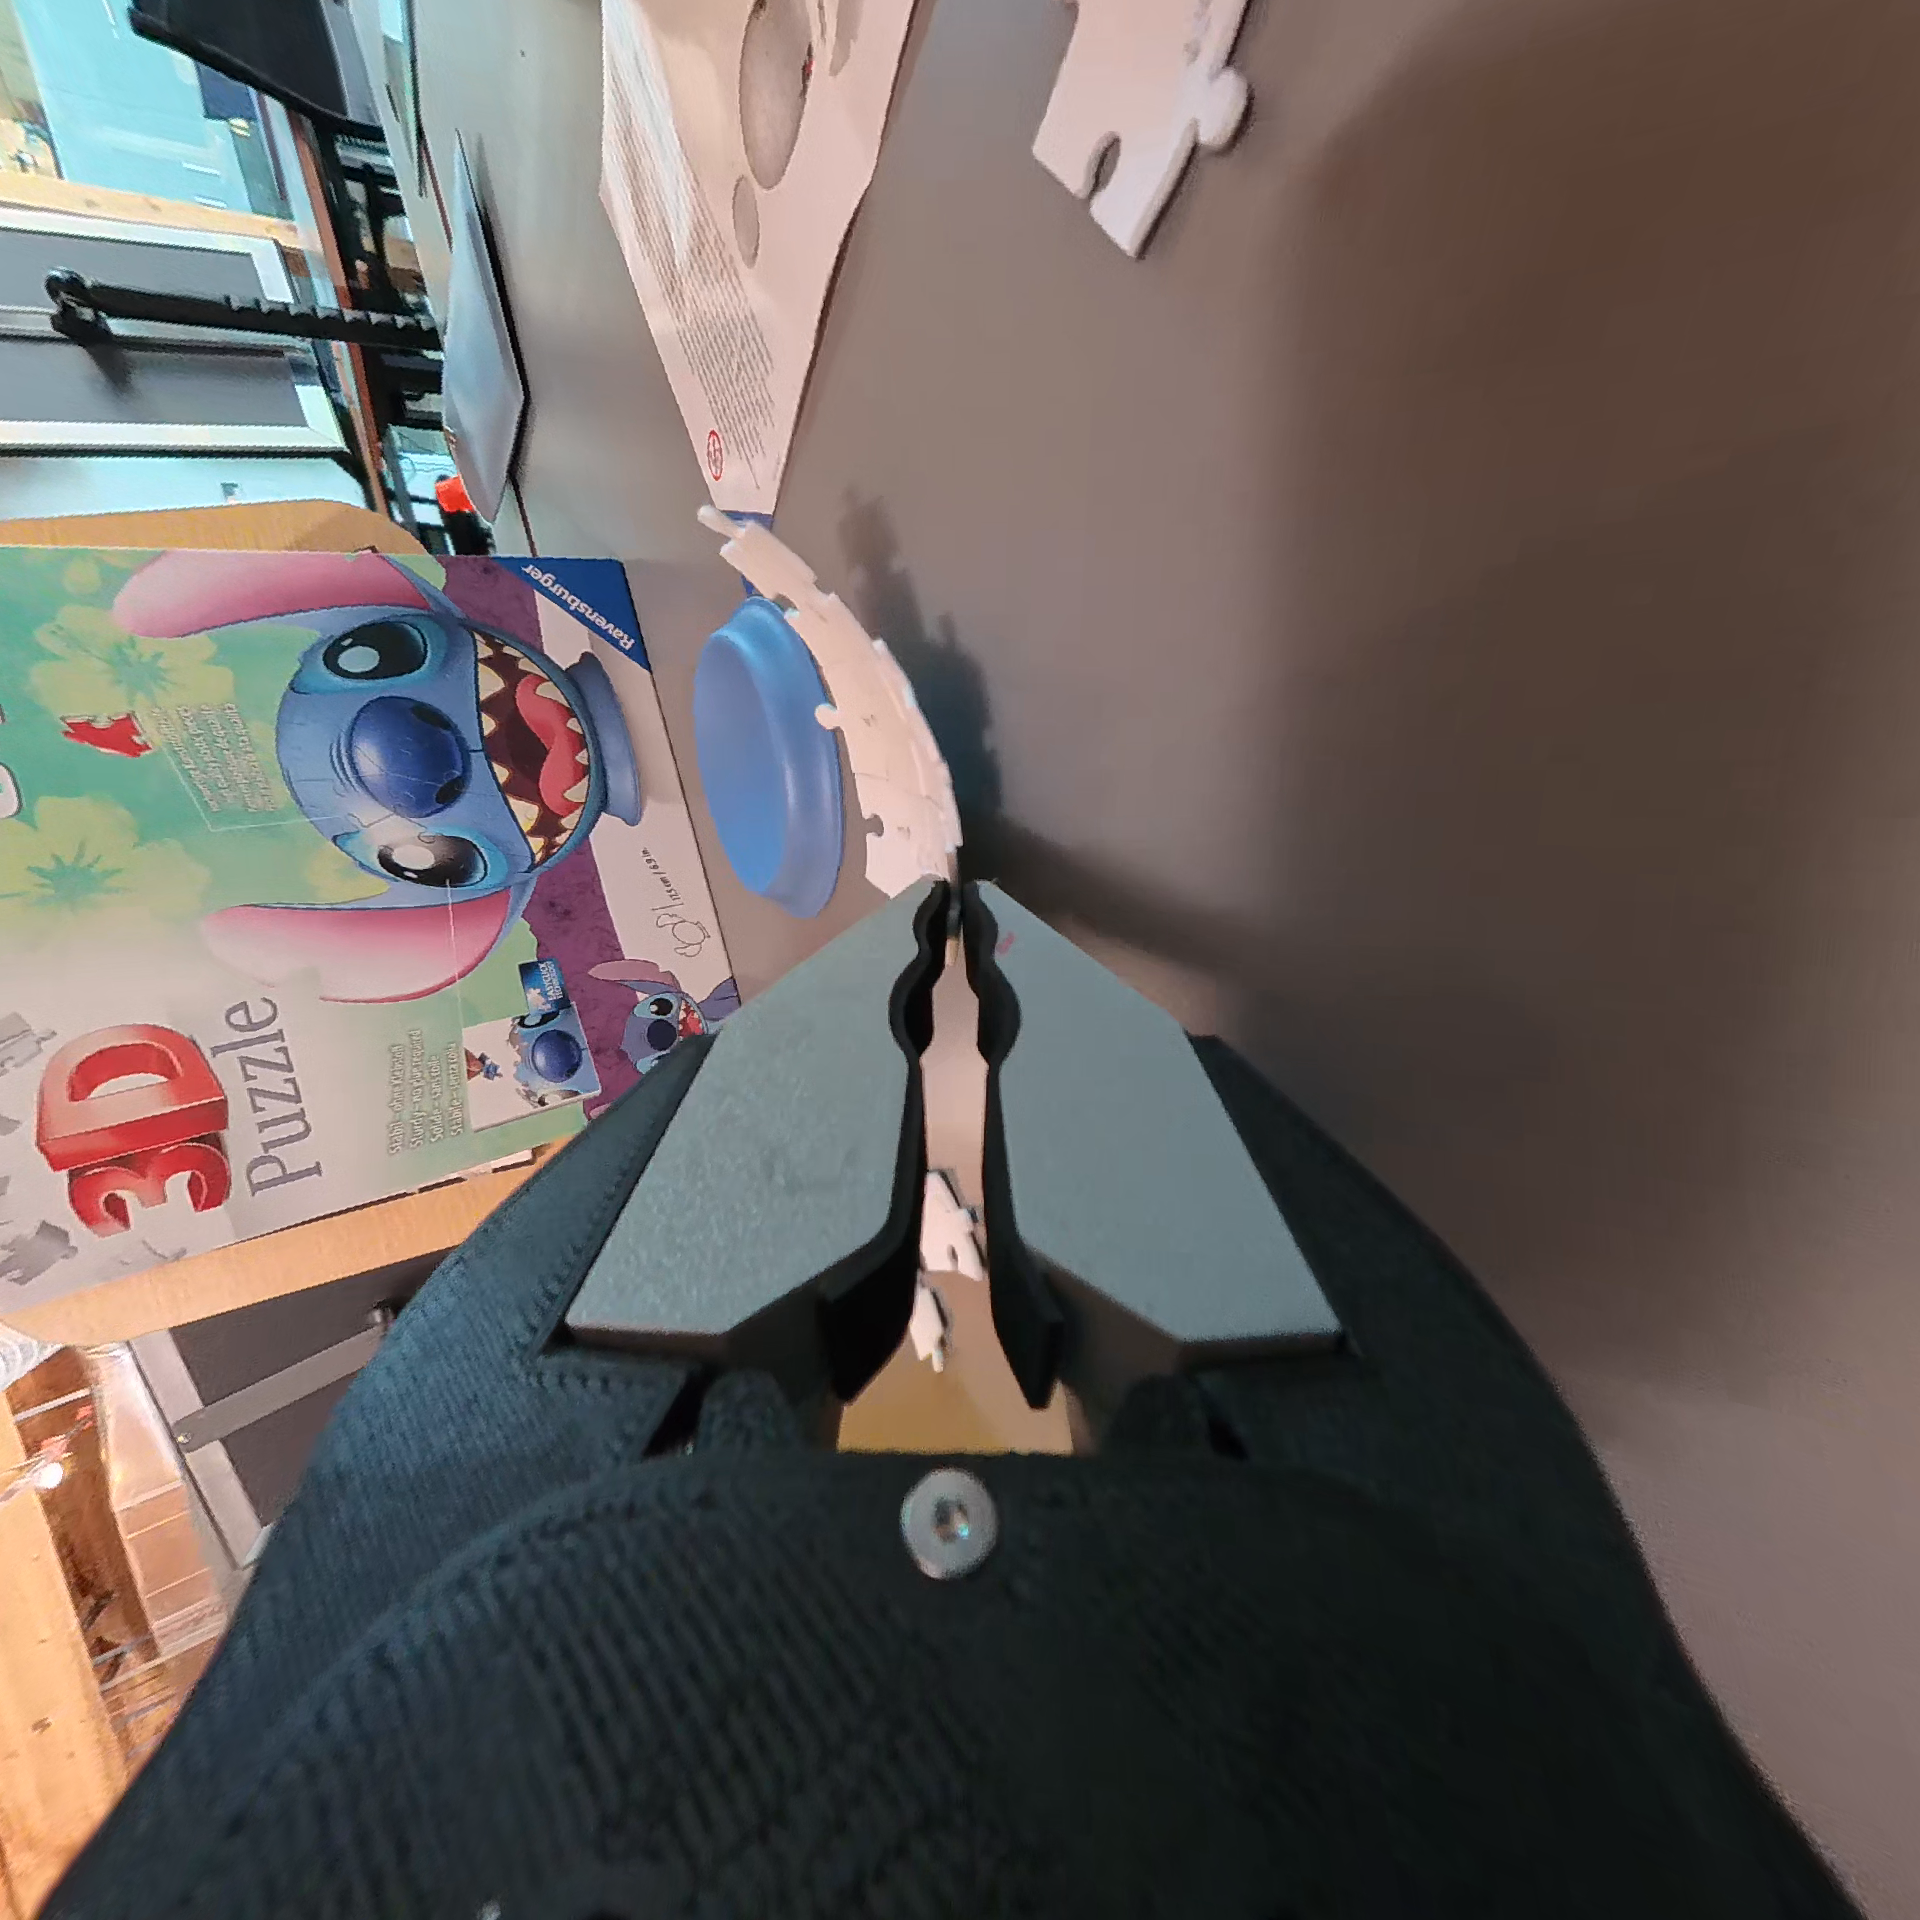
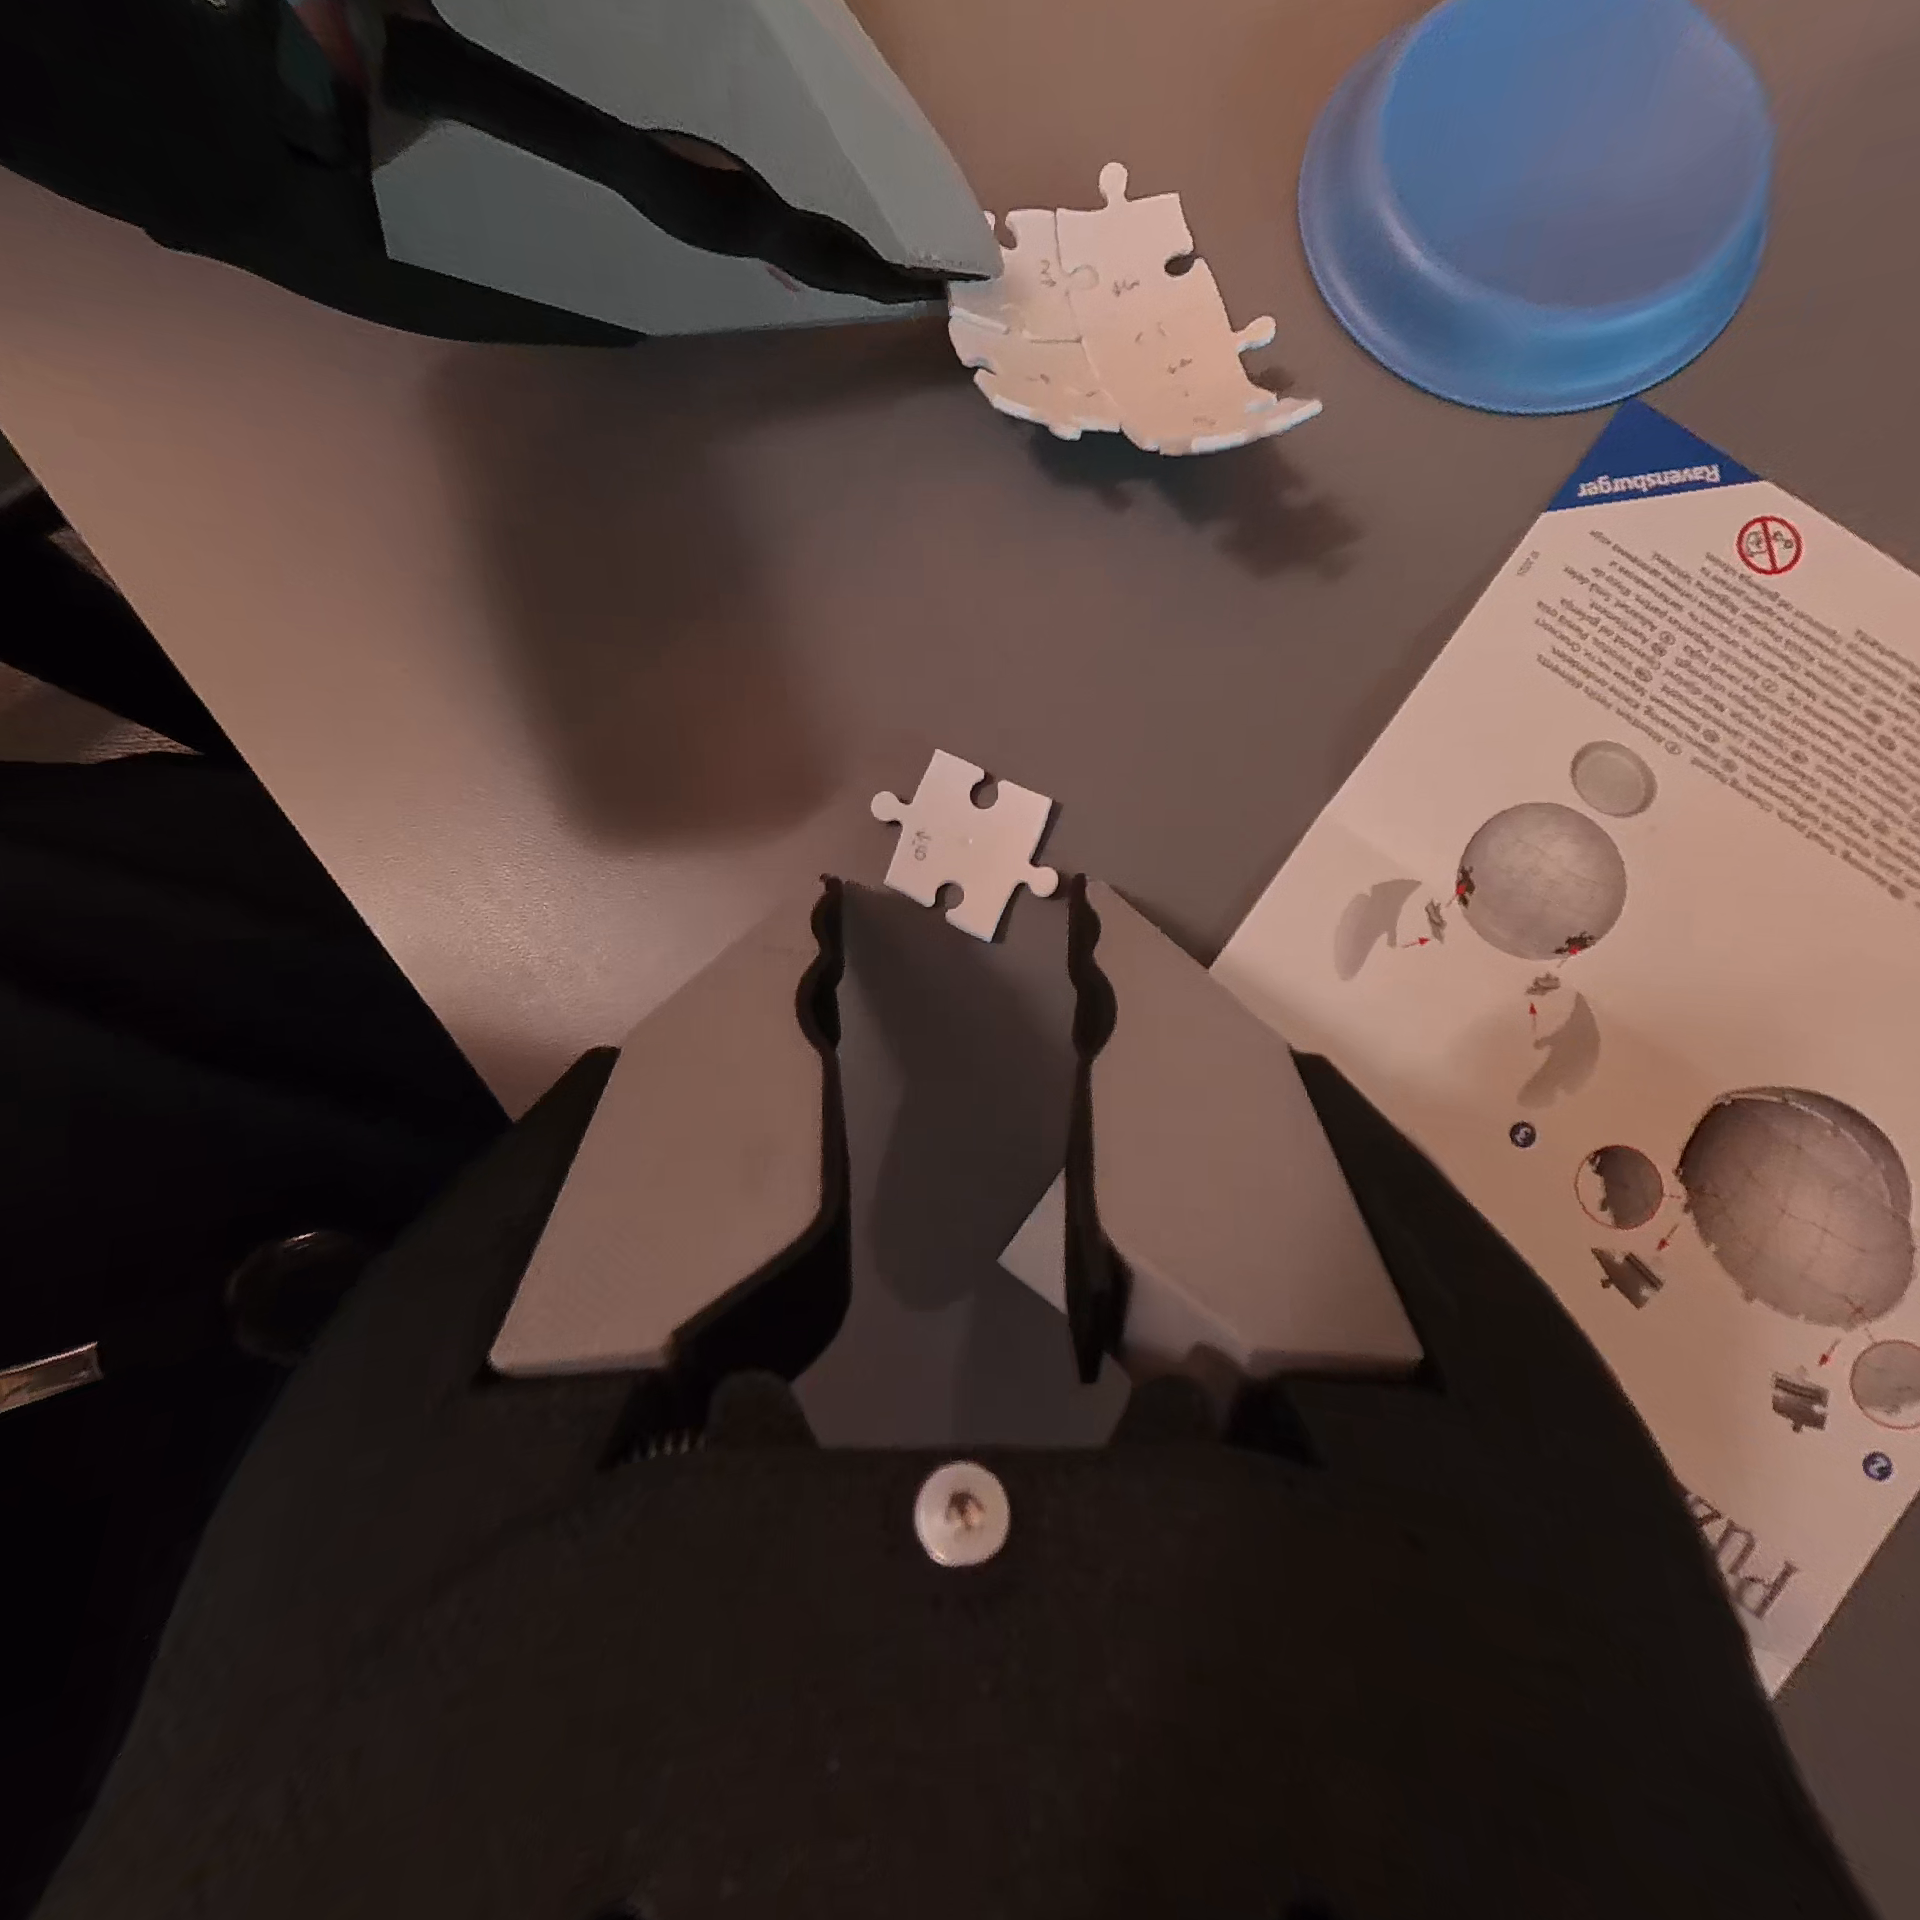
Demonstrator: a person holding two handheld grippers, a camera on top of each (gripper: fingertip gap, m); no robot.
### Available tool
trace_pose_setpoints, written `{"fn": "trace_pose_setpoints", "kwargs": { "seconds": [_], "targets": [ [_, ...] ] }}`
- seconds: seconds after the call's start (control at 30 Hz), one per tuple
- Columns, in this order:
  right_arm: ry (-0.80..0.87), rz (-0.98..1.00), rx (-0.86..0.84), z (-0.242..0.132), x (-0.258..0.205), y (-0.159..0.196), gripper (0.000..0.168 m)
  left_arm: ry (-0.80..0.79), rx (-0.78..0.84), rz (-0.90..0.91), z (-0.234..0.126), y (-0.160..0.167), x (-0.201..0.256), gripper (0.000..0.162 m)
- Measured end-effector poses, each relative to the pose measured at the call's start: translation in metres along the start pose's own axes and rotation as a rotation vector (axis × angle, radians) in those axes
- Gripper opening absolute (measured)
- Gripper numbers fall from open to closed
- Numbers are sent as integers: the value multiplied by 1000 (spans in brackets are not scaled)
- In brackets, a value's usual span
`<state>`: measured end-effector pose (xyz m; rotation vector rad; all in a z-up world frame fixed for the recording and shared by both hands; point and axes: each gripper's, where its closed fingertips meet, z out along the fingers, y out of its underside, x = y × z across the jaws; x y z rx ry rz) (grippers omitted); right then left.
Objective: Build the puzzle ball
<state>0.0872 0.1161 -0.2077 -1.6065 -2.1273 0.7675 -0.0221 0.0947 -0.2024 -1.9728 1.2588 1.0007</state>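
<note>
The left gripper pinches the edge of a curved shell of joined white puzzle pieces, its jaws closed on the rim and the shell lifted clear of the grey bench, casting a jagged shadow below. The right gripper hovers with jaws spread wide over a single white puzzle piece, which lies flat on the bench just beyond the fingertips and is not gripped. Open bench separates the loose piece from the shell. A smooth blue plastic stand sits near the shell, well apart from the loose piece. A printed instruction sheet lies flat to the right of the right gripper, its corner close to the jaws. In the left wrist view, the colourful puzzle box rests beyond the stand, with dark racks and windows behind it.
</note>
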Motion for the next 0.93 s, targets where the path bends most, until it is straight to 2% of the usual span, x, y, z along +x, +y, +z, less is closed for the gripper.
{"fn": "trace_pose_setpoints", "kwargs": {
  "seconds": [0.7,0.93],
  "targets": [
    [45,-68,6,-8,6,1,40,-15,-21,33,2,1,2,0],
    [34,-42,6,1,2,-1,42,26,-9,-39,-1,-1,5,2]
  ]
}}
